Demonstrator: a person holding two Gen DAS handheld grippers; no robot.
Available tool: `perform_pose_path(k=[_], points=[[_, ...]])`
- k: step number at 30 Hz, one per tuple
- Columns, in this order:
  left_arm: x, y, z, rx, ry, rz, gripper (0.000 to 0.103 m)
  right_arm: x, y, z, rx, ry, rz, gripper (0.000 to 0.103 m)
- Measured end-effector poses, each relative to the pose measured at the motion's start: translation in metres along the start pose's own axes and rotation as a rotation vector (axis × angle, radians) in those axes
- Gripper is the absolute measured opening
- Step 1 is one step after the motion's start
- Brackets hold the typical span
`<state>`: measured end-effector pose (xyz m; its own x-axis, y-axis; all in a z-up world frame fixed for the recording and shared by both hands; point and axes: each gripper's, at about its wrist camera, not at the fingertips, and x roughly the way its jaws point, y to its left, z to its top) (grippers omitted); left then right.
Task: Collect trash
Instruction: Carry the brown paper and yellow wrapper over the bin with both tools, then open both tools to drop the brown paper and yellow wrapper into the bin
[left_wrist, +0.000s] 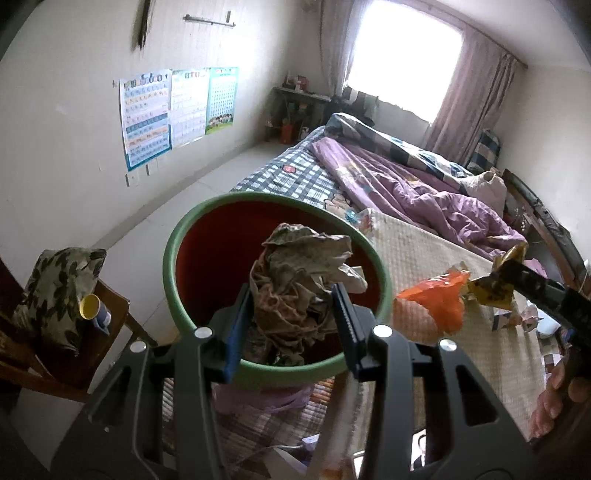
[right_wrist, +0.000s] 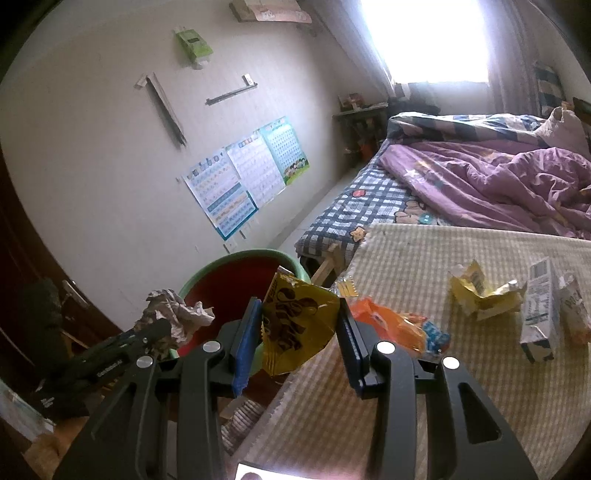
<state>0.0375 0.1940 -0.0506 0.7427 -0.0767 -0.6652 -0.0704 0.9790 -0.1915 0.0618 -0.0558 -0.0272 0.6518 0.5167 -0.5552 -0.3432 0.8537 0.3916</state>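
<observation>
My left gripper (left_wrist: 293, 299) is shut on a crumpled grey-brown paper wad (left_wrist: 303, 273) and holds it over the green-rimmed red bin (left_wrist: 177, 280). The wad also shows in the right wrist view (right_wrist: 173, 314), above the bin (right_wrist: 236, 273). My right gripper (right_wrist: 299, 314) is shut on a yellow snack wrapper (right_wrist: 295, 325) near the mat's left edge, beside the bin. An orange wrapper (right_wrist: 391, 325) lies on the woven mat (right_wrist: 424, 266) just right of it. A crumpled yellow wrapper (right_wrist: 476, 291) and two small cartons (right_wrist: 543, 310) lie farther right.
The mat lies on the bed's foot, with a purple quilt (right_wrist: 498, 184) behind it. A wooden chair (left_wrist: 74, 350) with a patterned cushion and a yellow cup (left_wrist: 90, 306) stands left of the bin. Posters (left_wrist: 166, 110) hang on the wall.
</observation>
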Motion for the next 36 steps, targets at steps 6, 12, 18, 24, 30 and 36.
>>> perform_pose_path(k=[6, 12, 18, 24, 30, 36], points=[[0.018, 0.009, 0.005, 0.012, 0.023, -0.005, 0.041, 0.025, 0.013, 0.01, -0.039, 0.041, 0.009, 0.041], [0.028, 0.012, 0.002, 0.02, 0.046, -0.004, 0.041, 0.052, 0.029, 0.006, -0.08, 0.095, 0.03, 0.041], [0.036, 0.022, 0.001, 0.009, 0.069, -0.004, 0.041, 0.072, 0.037, 0.005, -0.083, 0.128, 0.037, 0.041], [0.043, 0.029, 0.003, 0.01, 0.087, -0.01, 0.041, 0.089, 0.044, 0.004, -0.084, 0.149, 0.033, 0.041], [0.05, 0.031, 0.006, 0.016, 0.095, -0.009, 0.041, 0.104, 0.052, 0.004, -0.102, 0.169, 0.035, 0.041], [0.055, 0.034, 0.005, 0.014, 0.112, -0.004, 0.043, 0.115, 0.059, 0.001, -0.127, 0.188, 0.054, 0.044]])
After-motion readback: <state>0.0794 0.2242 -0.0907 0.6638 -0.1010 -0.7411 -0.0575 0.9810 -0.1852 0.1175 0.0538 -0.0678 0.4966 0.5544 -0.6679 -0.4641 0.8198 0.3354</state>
